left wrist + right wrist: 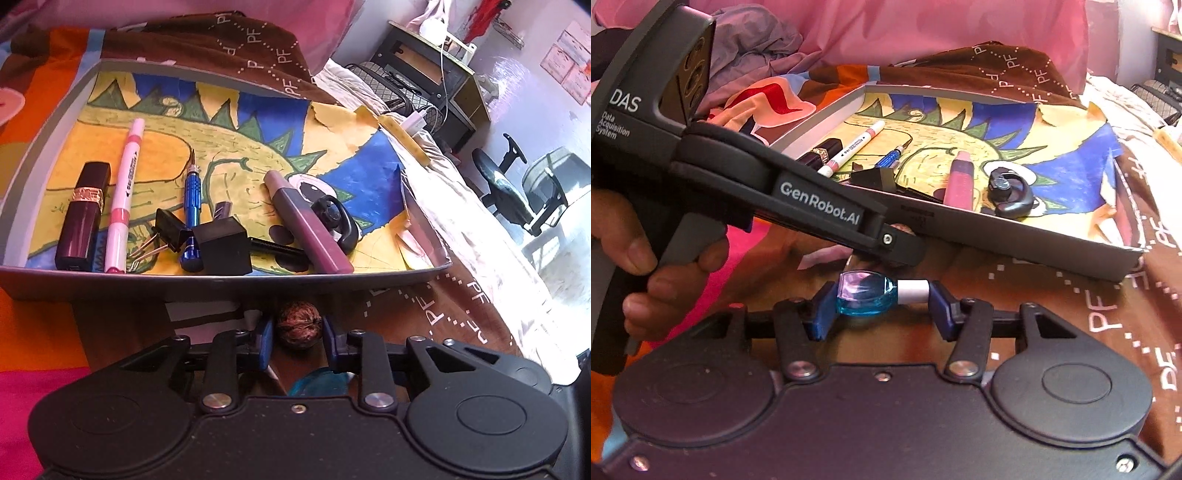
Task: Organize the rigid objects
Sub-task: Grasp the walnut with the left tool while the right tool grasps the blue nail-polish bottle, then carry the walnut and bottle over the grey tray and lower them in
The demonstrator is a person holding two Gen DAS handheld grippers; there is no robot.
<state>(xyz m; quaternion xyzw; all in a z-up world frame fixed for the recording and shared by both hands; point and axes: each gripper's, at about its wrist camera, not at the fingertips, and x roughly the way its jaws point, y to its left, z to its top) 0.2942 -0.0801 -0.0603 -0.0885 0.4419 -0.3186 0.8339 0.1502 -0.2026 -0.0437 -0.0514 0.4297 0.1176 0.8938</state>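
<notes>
A brown walnut (298, 328) lies on the brown cloth just in front of the grey tray (221, 282). My left gripper (298, 341) has its blue pads against both sides of the nut. In the right wrist view a small blue glass bottle (866, 297) with a white cap lies sideways, and my right gripper (879, 308) is shut on it end to end. My left gripper (905, 253) reaches in from the left just above the bottle and hides the walnut there.
The tray (997, 236), lined with a dinosaur drawing, holds a lipstick (83, 218), pink marker (123, 195), blue craft knife (192, 210), binder clip (168, 230), black block (225, 245), purple tube (306, 221) and black earpiece (334, 221). A hand (646, 266) grips the left tool.
</notes>
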